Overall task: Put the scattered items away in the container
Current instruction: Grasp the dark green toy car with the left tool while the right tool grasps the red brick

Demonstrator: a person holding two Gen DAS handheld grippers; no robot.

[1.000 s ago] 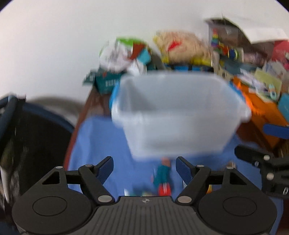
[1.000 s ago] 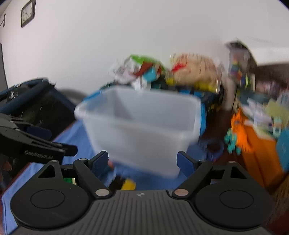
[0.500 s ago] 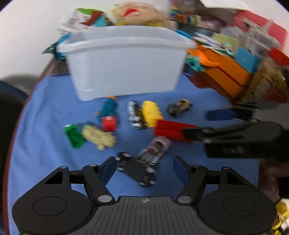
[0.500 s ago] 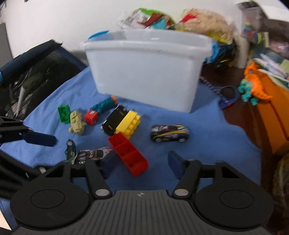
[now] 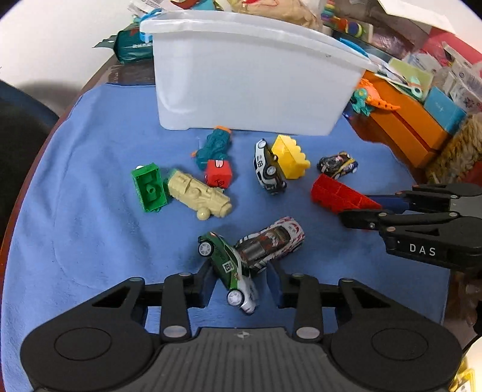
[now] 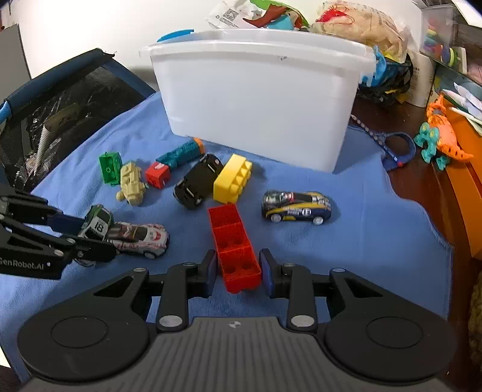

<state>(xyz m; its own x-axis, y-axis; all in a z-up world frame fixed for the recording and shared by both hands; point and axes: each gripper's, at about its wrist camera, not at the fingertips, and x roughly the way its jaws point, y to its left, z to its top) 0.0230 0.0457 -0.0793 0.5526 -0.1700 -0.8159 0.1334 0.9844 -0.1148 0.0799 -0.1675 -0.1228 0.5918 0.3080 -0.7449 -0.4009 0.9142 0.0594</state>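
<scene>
A white plastic bin (image 5: pixel 250 75) stands at the back of a blue cloth (image 5: pixel 90 211); it also shows in the right wrist view (image 6: pixel 256 96). My left gripper (image 5: pixel 241 283) is open, its fingers on either side of a green toy car (image 5: pixel 229 268) that leans on a white-and-red car (image 5: pixel 271 241). My right gripper (image 6: pixel 238 271) is open around the near end of a long red brick (image 6: pixel 235 244). Scattered on the cloth are a green brick (image 5: pixel 149 187), a beige toy (image 5: pixel 198 196), a red cube (image 5: pixel 218 176), a teal toy (image 5: pixel 215 144), a yellow brick (image 5: pixel 289 156) and more cars.
A dark blue-and-yellow car (image 6: pixel 296 206) lies right of the red brick. Orange boxes (image 5: pixel 406 120) and toy clutter crowd the right side. A black mesh chair (image 6: pixel 51 114) stands at the left. Bags and packets (image 6: pixel 355 24) pile up behind the bin.
Both grippers have dropped lower and moved forward. The left now straddles the green car; the right now straddles the red brick. Both sets of fingers have narrowed.
</scene>
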